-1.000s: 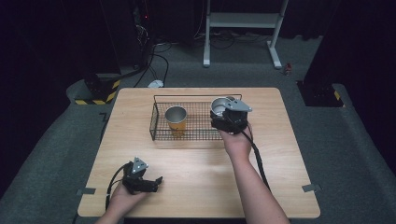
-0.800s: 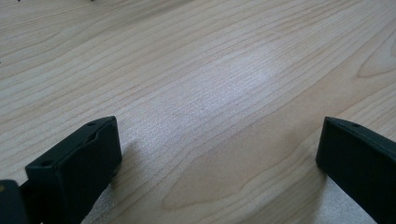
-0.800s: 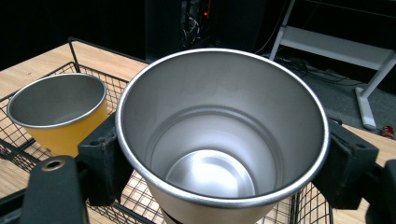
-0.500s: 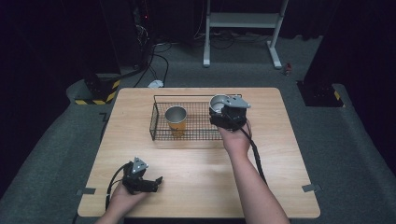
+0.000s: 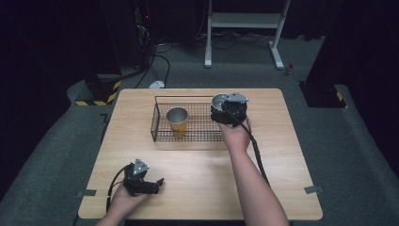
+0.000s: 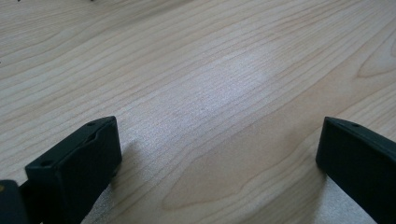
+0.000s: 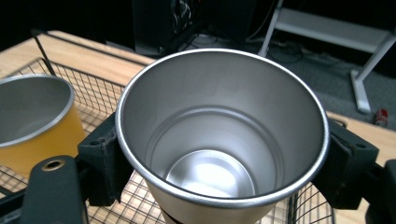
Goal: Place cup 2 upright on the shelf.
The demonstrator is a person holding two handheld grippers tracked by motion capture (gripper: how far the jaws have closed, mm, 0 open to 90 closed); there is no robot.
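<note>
A steel cup (image 7: 219, 135) stands upright between the jaws of my right gripper (image 7: 224, 154), which is shut on its sides over the right end of the black wire basket (image 5: 160, 127). From above, that cup (image 5: 218, 100) shows just beyond the right gripper (image 5: 229, 111). A second cup with an orange body (image 5: 177, 118) stands inside the basket, left of the held one; the right gripper view has this orange cup (image 7: 32, 121) at its left edge. My left gripper (image 5: 141, 181) rests open on the near left of the table (image 5: 197, 169), its fingers (image 6: 79, 158) wide apart over bare wood.
The basket's wire rim (image 7: 51, 46) rises around both cups. Beyond the table's far edge are a white metal stand (image 5: 244, 28), cables (image 5: 160, 52) and a yellow-black striped block (image 5: 101, 94) on the floor.
The right gripper with the steel cup has shifted slightly away from me over the basket's right end. The left gripper has not moved.
</note>
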